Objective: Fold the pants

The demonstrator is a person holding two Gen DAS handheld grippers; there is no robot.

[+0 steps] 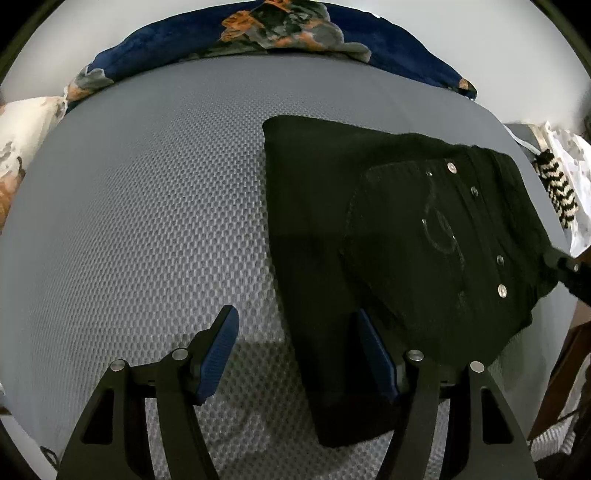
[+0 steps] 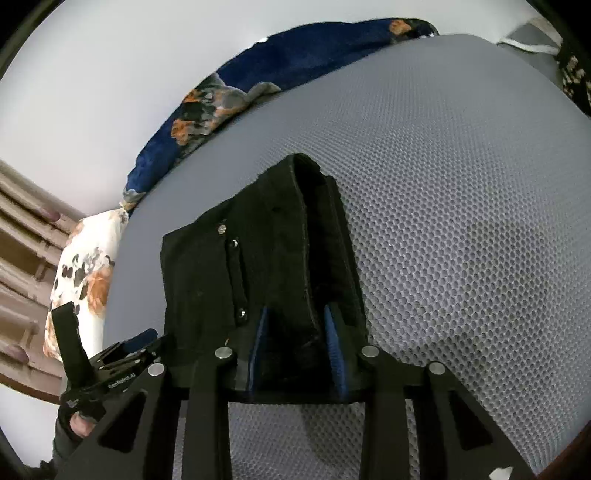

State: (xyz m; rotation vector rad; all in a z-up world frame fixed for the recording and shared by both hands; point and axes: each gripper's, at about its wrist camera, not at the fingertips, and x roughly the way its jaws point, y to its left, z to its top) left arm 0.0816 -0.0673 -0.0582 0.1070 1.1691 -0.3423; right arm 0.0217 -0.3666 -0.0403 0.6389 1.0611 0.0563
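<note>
Final fold: right gripper [image 2: 297, 350] clamps the pants [image 2: 258, 258] near the mattress [image 2: 461, 221] edge; left gripper [image 1: 299, 354] gapes, empty; next, smooth flat.

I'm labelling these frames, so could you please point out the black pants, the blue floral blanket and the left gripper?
black pants [image 1: 424, 236]: left wrist view, on the back pocket.
blue floral blanket [image 1: 280, 26]: left wrist view, on the orange and grey flower print.
left gripper [image 1: 299, 343]: left wrist view, midway between its fingertips.
</note>
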